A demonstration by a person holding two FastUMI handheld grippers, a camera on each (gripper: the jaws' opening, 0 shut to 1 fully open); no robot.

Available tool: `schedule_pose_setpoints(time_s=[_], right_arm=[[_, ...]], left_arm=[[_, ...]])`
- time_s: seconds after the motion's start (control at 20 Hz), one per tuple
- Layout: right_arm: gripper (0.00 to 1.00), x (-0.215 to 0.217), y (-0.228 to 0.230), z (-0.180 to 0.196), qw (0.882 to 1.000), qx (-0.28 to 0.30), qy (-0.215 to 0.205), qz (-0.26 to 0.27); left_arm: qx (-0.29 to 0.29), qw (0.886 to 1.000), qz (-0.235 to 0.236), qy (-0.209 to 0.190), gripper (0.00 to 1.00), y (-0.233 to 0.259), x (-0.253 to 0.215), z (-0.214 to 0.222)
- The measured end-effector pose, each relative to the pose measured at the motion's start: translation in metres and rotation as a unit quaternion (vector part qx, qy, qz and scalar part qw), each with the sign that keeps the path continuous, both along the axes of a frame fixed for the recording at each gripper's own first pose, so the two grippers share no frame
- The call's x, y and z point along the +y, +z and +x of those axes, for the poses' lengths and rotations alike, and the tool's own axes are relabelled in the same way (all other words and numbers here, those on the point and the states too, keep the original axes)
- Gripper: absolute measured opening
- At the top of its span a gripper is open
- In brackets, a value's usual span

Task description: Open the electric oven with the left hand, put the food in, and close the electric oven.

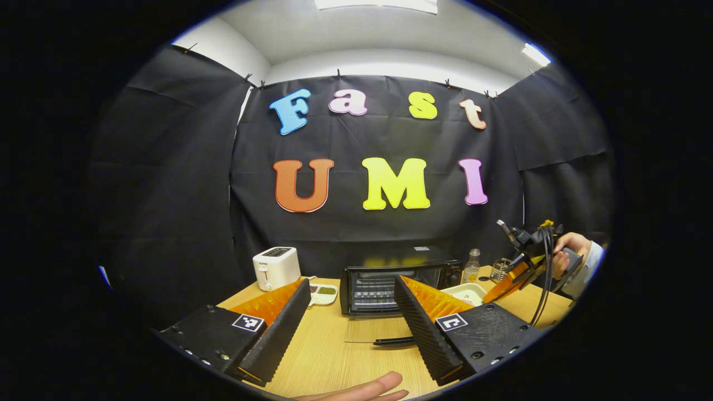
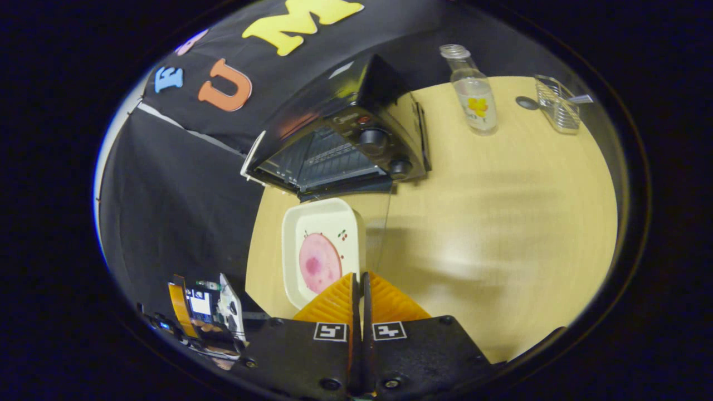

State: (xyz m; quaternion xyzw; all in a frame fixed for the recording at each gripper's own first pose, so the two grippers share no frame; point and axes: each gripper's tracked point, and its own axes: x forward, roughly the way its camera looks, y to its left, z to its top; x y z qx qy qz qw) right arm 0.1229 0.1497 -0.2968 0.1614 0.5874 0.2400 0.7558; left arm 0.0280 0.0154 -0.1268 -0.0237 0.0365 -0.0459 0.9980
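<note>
The black electric oven (image 1: 401, 273) stands at the back of the wooden table, its glass door folded down flat and the door handle (image 1: 392, 340) lying nearest me. My left gripper (image 1: 352, 279) is open in front of the oven mouth, holding nothing. A white dish (image 2: 320, 223) carries a round pink slice of food (image 2: 319, 263). My right gripper (image 2: 358, 274) is shut on the dish's near rim, just in front of the open oven (image 2: 340, 145). In the left gripper view the dish (image 1: 465, 291) hangs to the right of the oven, with the right gripper (image 1: 501, 287) and a hand behind it.
A white toaster (image 1: 276, 267) and a small plate of green bits (image 1: 323, 291) sit left of the oven. Right of the oven stand a clear bottle (image 2: 473, 89) and a ribbed glass jar (image 2: 557, 106). Fingers of a hand (image 1: 362, 390) show at the table's near edge.
</note>
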Motion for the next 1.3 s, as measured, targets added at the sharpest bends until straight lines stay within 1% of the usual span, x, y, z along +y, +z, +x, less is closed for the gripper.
schedule_pose_setpoints(time_s=[0.1,0.15,0.2,0.25,0.35,0.4,0.55,0.6,0.65,0.7,0.75,0.8,0.9,0.95,1.0,1.05,1.1,1.15,1.2,1.3], right_arm=[[0.04,0.025,-0.004,0.001,1.000,0.011,-0.006,0.008],[0.01,0.039,-0.009,0.004,1.000,0.011,-0.009,0.011],[0.00,0.049,-0.013,0.010,1.000,0.009,-0.016,0.012],[0.04,0.059,-0.017,0.016,0.999,0.006,-0.029,0.012],[0.04,0.080,-0.023,0.028,0.998,0.000,-0.061,0.017],[0.01,0.091,-0.026,0.034,0.997,0.000,-0.076,0.021],[0.07,0.118,-0.041,0.048,0.991,0.000,-0.129,0.023],[0.04,0.125,-0.046,0.054,0.989,-0.002,-0.149,0.024],[0.04,0.132,-0.050,0.060,0.985,-0.003,-0.171,0.028],[0.01,0.136,-0.051,0.068,0.980,-0.007,-0.194,0.036],[0.01,0.142,-0.053,0.075,0.974,-0.014,-0.219,0.049],[0.04,0.145,-0.055,0.085,0.966,-0.023,-0.250,0.065],[0.04,0.147,-0.062,0.101,0.950,-0.047,-0.298,0.081],[0.04,0.145,-0.065,0.110,0.942,-0.063,-0.317,0.085],[0.00,0.144,-0.065,0.121,0.934,-0.086,-0.337,0.088],[0.04,0.143,-0.067,0.132,0.926,-0.105,-0.351,0.091],[0.00,0.143,-0.069,0.141,0.920,-0.120,-0.361,0.093],[0.04,0.144,-0.071,0.149,0.916,-0.130,-0.366,0.096],[0.04,0.147,-0.069,0.156,0.913,-0.141,-0.369,0.103],[0.04,0.148,-0.069,0.166,0.905,-0.160,-0.379,0.114]], left_arm=[[0.001,1.000,0.004,0.001,0.96,-0.005,0.005,0.002],[0.000,1.000,0.005,0.002,0.96,-0.006,0.007,0.001],[0.001,1.000,0.005,0.002,0.96,-0.007,0.008,0.001],[0.002,1.000,0.003,0.001,0.96,-0.010,0.009,0.002],[0.005,1.000,-0.003,-0.002,0.96,-0.016,0.011,0.003],[0.008,1.000,-0.005,-0.001,0.96,-0.020,0.012,0.004],[0.016,1.000,-0.005,0.005,0.96,-0.031,0.021,0.008],[0.018,1.000,-0.003,0.009,0.96,-0.035,0.024,0.010],[0.019,1.000,-0.001,0.011,0.96,-0.039,0.026,0.012],[0.020,1.000,0.001,0.013,0.96,-0.043,0.028,0.013],[0.022,1.000,0.002,0.013,0.96,-0.046,0.028,0.014],[0.024,1.000,0.003,0.011,0.96,-0.050,0.027,0.015],[0.029,1.000,0.002,0.011,0.96,-0.059,0.027,0.020],[0.031,0.999,0.001,0.011,0.96,-0.063,0.027,0.021],[0.035,0.999,0.001,0.012,0.96,-0.067,0.026,0.024],[0.040,0.999,0.003,0.014,0.96,-0.071,0.027,0.027],[0.047,0.999,0.008,0.017,0.96,-0.076,0.028,0.030],[0.051,0.998,0.014,0.022,0.96,-0.079,0.030,0.031],[0.049,0.998,0.018,0.024,0.96,-0.078,0.030,0.031],[0.041,0.999,0.019,0.015,0.96,-0.075,0.025,0.033]])
